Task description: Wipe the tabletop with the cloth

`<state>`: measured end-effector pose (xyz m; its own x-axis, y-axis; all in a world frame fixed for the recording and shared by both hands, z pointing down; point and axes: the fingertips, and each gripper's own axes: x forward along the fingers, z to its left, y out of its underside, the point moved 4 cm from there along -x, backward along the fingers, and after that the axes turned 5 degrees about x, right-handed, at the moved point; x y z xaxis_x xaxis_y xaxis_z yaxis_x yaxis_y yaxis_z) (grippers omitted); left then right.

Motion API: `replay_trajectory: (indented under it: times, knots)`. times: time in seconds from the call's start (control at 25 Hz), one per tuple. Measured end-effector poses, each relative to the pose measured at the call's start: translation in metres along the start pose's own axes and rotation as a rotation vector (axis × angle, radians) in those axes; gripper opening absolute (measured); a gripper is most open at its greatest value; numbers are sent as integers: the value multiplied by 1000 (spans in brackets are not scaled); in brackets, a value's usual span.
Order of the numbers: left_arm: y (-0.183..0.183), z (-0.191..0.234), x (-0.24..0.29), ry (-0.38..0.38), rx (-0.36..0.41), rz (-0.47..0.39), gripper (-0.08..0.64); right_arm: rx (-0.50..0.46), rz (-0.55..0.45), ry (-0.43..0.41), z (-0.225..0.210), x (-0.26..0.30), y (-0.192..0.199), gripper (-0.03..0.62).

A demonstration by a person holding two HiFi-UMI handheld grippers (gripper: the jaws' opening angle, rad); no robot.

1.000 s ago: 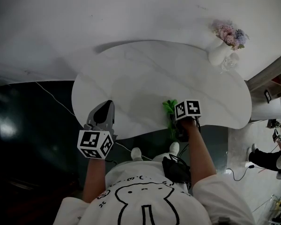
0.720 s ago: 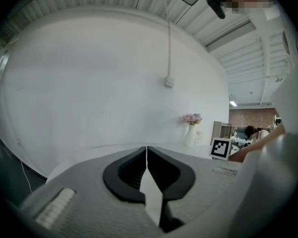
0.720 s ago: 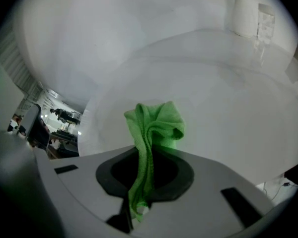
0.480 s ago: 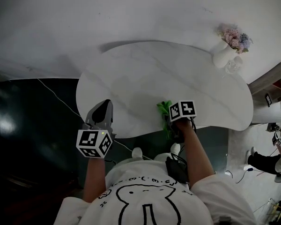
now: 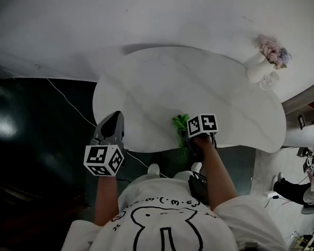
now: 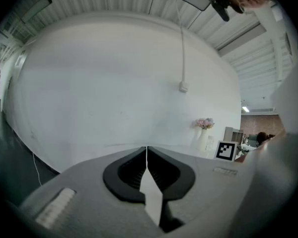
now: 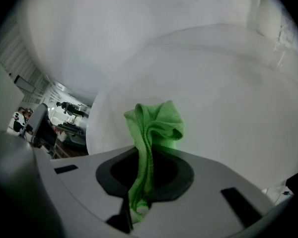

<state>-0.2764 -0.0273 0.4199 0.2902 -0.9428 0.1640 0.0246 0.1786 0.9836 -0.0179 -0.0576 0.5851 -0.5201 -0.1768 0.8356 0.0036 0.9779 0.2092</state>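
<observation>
White rounded tabletop [image 5: 199, 88] fills mid-frame. Green cloth [image 7: 156, 125] sits at its near edge, lower centre, a bunched fold pinched in the right gripper [image 7: 145, 157]. Left gripper [image 6: 147, 155], lower left: jaws together, empty. Cloth judged soft, light and limp, so best gripped by a thick bunch.

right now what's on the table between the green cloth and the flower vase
Nothing: in the head view, only bare tabletop runs from the green cloth to the flower vase.
</observation>
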Motion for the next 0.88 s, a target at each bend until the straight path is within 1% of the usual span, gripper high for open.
replay_trajectory:
  times: [0.24, 0.72, 0.88]
  knots:
    - [0, 13, -10, -28, 1, -9, 20, -31, 12, -1, 18, 9, 3, 41]
    - [5, 32, -37, -95, -1, -15, 21, -122, 54, -29, 58, 33, 10, 41]
    - [4, 35, -41, -106, 1, -17, 20, -143, 60, -30, 68, 39, 11, 41]
